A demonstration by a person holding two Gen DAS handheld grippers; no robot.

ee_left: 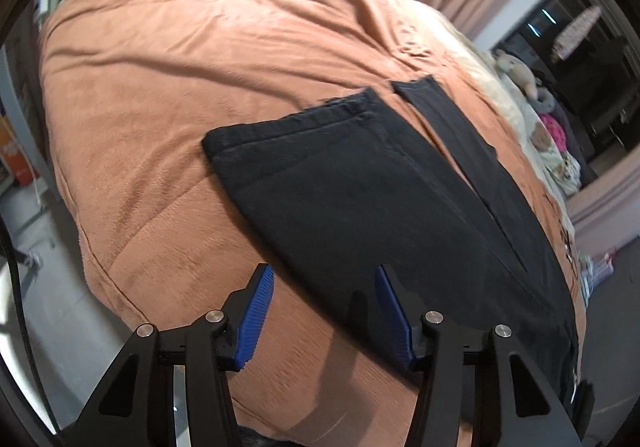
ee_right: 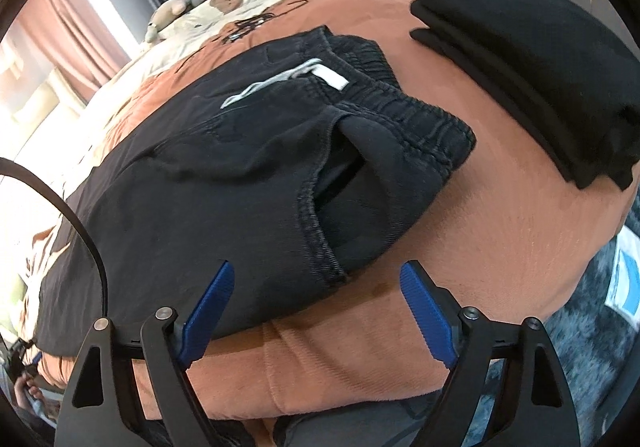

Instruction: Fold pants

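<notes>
Both tools are seen spread wide with nothing between the blue pads. The left hand-held gripper (ee_left: 324, 311) hovers over the near edge of the bed (ee_left: 160, 87), straddling the side seam of one leg; the fabric lies just beneath and ahead, and contact cannot be confirmed. The right hand-held gripper (ee_right: 316, 311) hangs at the near edge of the hip, with the gaping pocket (ee_right: 352, 199) just ahead of its pads.

The pants (ee_right: 200, 175) are laid out flat on the orange blanket, waist end in the right view, legs in the left view. Further out, the elastic waistband (ee_right: 404, 103) and a white drawstring (ee_right: 288, 79) are seen. The two legs lie side by side with a narrow wedge of blanket between them, and the hems (ee_left: 320, 119) are farthest from the left tool.

No fold is judged to have been made; leg-over-leg folding and the lengthwise folds remain. Beyond the waistband, well apart, a folded dark garment stack (ee_right: 532, 63) is noted.
</notes>
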